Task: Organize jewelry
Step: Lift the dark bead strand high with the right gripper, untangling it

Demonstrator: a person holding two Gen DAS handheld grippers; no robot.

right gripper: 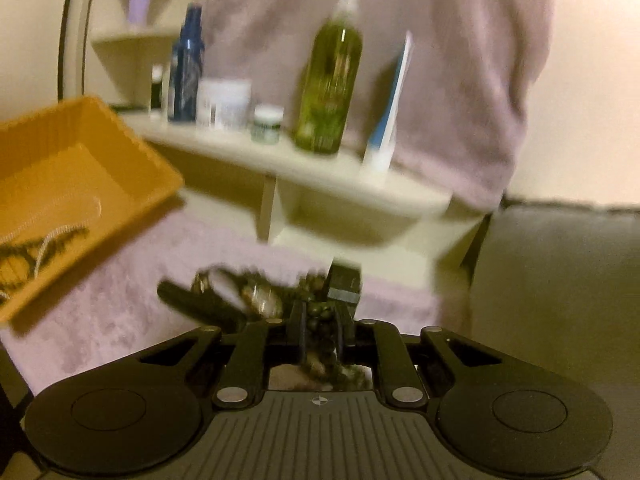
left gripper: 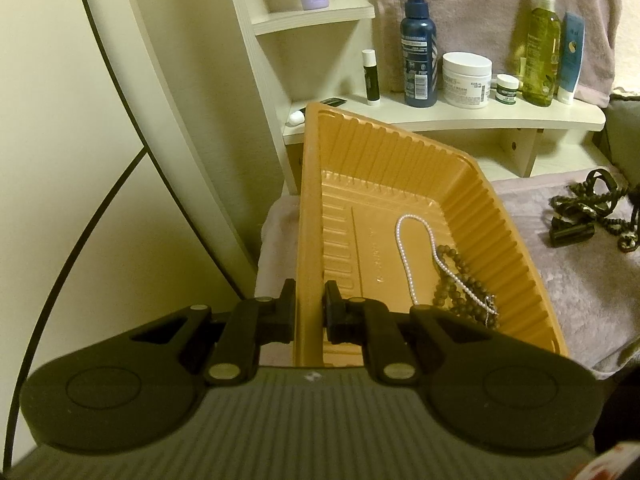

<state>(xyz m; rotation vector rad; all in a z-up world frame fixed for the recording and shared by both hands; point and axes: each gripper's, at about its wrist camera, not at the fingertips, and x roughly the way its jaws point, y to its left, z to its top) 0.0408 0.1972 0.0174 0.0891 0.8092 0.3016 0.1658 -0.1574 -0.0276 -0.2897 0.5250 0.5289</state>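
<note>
My left gripper (left gripper: 309, 312) was clamped on the orange tray (left gripper: 520, 264) wall; pearl strand (left gripper: 404, 252) and brown beads (left gripper: 452, 280) already inside, frame centre. Right gripper (right gripper: 320, 328) pinched dark beaded jewelry (right gripper: 320, 316), lower centre, not yet trayed.

Nothing here is coming through clearly enough to read. In the left wrist view, upper middle, the dark blue spray bottle (left gripper: 419, 46) is showing a barcode and label lines, and the white jar (left gripper: 466, 79) beside it is showing small print, all too tiny to make out. The right wrist view is blurring every label.
</note>
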